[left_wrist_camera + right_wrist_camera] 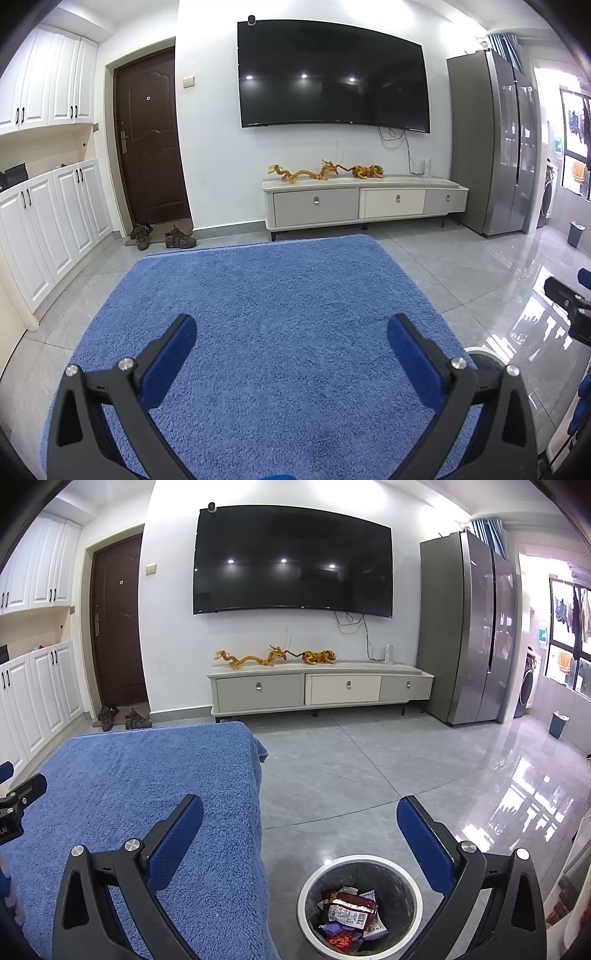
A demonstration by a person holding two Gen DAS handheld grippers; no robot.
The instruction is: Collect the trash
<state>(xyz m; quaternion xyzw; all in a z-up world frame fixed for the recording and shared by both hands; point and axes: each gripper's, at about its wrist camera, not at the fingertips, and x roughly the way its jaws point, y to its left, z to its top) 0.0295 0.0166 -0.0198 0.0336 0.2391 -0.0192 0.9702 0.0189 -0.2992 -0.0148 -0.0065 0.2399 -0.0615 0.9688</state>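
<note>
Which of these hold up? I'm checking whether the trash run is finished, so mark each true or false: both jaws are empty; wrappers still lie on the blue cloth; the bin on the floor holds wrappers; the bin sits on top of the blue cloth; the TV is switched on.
1. Both the left gripper and the right gripper have jaws spread with nothing between them. True.
2. Wrappers lie on the blue cloth. False: no trash shows on the visible cloth.
3. The bin holds wrappers. True.
4. The bin sits on the cloth. False: it stands on the tile floor beside the cloth.
5. The TV is on. False: the screen is dark, only reflecting ceiling lights.
</note>
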